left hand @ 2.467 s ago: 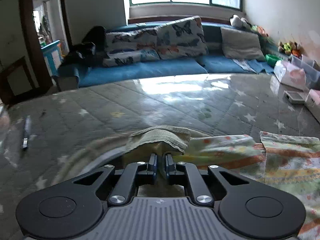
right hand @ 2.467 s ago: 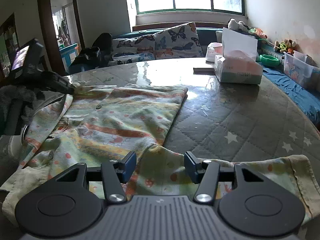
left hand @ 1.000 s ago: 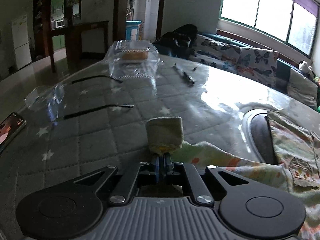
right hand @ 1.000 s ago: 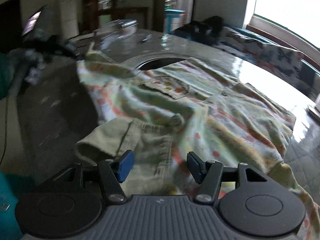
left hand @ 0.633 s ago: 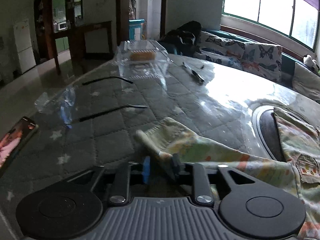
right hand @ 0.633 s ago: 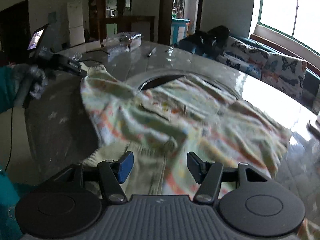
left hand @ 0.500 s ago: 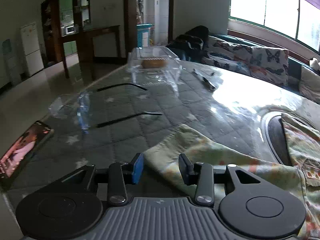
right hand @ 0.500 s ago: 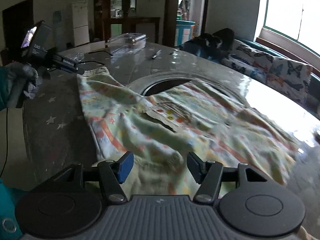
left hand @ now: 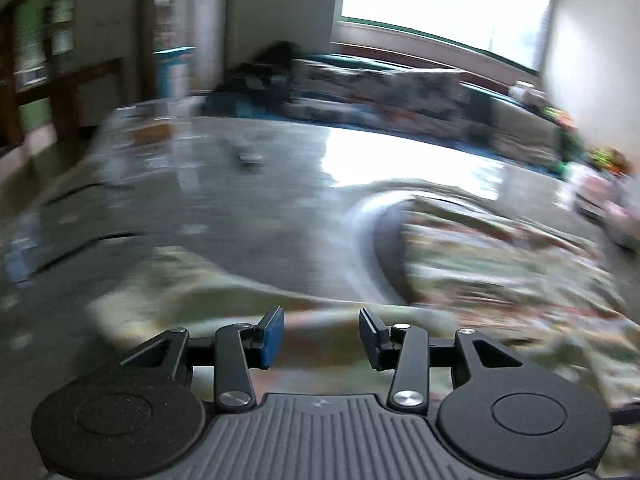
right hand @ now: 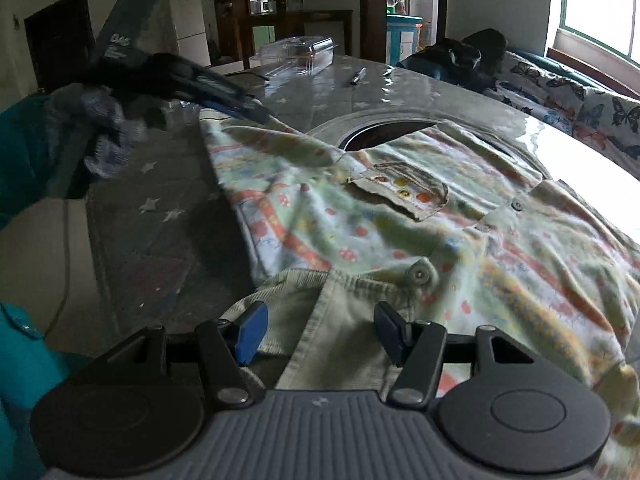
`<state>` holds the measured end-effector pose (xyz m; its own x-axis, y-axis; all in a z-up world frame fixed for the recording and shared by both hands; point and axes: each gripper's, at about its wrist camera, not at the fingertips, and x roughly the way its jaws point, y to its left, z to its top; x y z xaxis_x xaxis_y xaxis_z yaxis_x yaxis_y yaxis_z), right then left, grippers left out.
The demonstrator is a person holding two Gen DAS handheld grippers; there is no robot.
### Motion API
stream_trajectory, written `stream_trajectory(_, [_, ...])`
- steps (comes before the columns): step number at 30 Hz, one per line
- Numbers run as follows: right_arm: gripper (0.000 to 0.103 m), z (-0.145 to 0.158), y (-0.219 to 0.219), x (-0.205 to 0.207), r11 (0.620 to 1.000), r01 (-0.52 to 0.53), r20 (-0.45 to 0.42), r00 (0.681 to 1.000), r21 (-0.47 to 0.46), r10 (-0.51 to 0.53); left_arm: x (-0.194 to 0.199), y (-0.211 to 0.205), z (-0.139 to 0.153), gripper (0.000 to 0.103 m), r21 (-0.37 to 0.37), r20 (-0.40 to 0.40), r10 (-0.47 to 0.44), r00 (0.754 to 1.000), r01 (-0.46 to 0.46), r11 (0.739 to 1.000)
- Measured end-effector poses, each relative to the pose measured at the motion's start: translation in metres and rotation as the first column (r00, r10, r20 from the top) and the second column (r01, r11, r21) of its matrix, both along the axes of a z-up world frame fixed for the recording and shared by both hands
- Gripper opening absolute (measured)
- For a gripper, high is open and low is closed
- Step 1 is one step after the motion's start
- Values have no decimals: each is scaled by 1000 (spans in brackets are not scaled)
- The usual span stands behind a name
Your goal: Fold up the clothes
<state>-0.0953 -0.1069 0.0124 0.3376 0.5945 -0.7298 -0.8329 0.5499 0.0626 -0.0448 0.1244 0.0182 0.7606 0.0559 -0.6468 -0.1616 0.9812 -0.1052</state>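
Observation:
A pale green children's shirt (right hand: 400,216) with orange stripes, a chest pocket and buttons lies spread on the round table (right hand: 160,208). Its ribbed collar part (right hand: 320,304) lies just under my right gripper (right hand: 318,334), which is open with the pads clear of the cloth. The left wrist view is blurred by motion. There my left gripper (left hand: 322,334) is open and holds nothing, above the stretched-out sleeve (left hand: 192,292). The shirt's body (left hand: 500,272) lies to its right. In the right wrist view the left gripper (right hand: 256,112) hovers by the sleeve's far end, held by a gloved hand (right hand: 104,132).
The table has a grey quilted star cover and a round recess (right hand: 384,132) in its middle, partly under the shirt. A clear plastic box (right hand: 298,54) and a pen (right hand: 357,76) lie at the far side. A sofa with butterfly cushions (right hand: 580,112) stands behind. A teal sleeve (right hand: 20,400) fills the lower left.
My left gripper has let go of the sleeve cuff, opened, and swung up and to the right. The sleeve now lies stretched on the table. My right gripper stays open over the collar.

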Motion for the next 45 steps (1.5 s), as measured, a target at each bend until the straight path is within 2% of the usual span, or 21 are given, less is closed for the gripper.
stream_trajectory(4, [60, 9, -12, -3, 999, 34, 5, 999, 32, -34, 13, -46, -2, 40, -20, 2, -162, 987, 162, 987])
stream_trajectory(5, [60, 12, -16, -3, 998, 47, 9, 999, 43, -47, 15, -55, -4, 29, -27, 0, -201, 980, 201, 979])
stream_trajectory(6, [60, 15, -20, -4, 997, 59, 14, 998, 55, -60, 17, -64, -5, 24, -34, -2, -238, 971, 238, 971])
stream_trajectory(9, [59, 23, -35, -4, 990, 120, 36, 992, 69, -123, 16, -89, -10, 13, -35, -11, -335, 942, 335, 942])
stream_trajectory(11, [56, 26, -43, -2, 984, 163, 30, 986, 68, -165, 12, -98, -11, 13, -36, -17, -370, 929, 369, 929])
stream_trajectory(13, [52, 28, -44, -5, 985, 157, 37, 986, 64, -160, 7, -102, -11, 13, -39, -20, -384, 923, 383, 923])
stream_trajectory(14, [51, 28, -42, -7, 988, 143, 44, 988, 62, -146, 5, -101, -11, 13, -44, -21, -382, 924, 381, 924])
stream_trajectory(16, [40, 26, -32, -11, 993, 97, 39, 994, 62, -99, 0, -98, -8, 14, -54, -20, -376, 926, 375, 926])
stream_trajectory(20, [33, 13, -7, -10, 999, 43, 34, 998, 31, -44, -12, -92, -2, 14, -51, -14, -377, 926, 376, 925])
stream_trajectory(24, [18, -2, 7, -3, 998, 67, 14, 998, -3, -67, -28, -90, 1, 14, -46, -12, -408, 913, 407, 912])
stream_trajectory(26, [8, -1, 3, -2, 995, 95, 13, 995, 5, -96, -35, -92, 1, 14, -44, -14, -432, 902, 431, 901])
stream_trajectory(27, [6, 0, 0, -1, 993, 119, 12, 993, 11, -119, -38, -94, 0, 15, -43, -15, -446, 895, 445, 894])
stream_trajectory(29, [6, 4, -10, 1, 986, 163, 8, 987, 33, -163, -42, -99, -1, 15, -40, -15, -475, 880, 475, 879])
stream_trajectory(32, [5, 13, -28, 2, 972, 220, -12, 976, 83, -220, -45, -112, -3, 16, -37, -12, -541, 841, 540, 841])
stream_trajectory(34, [5, 19, -41, 2, 960, 256, -22, 967, 116, -255, -46, -122, -4, 20, -35, -11, -587, 809, 587, 809])
stream_trajectory(36, [5, 24, -50, 2, 949, 281, -30, 960, 144, -280, -47, -132, -7, 29, -26, -18, -628, 778, 627, 779])
stream_trajectory(38, [5, 27, -56, 4, 941, 296, -34, 955, 161, -295, -46, -141, -11, 33, -11, -38, -650, 759, 650, 760])
stream_trajectory(40, [5, 28, -59, 3, 939, 301, -33, 953, 166, -300, -44, -148, -16, 33, 9, -62, -659, 750, 661, 751])
stream_trajectory(45, [5, 25, -59, 6, 939, 299, -38, 954, 171, -297, -46, -149, -24, 33, 23, -98, -663, 742, 667, 744])
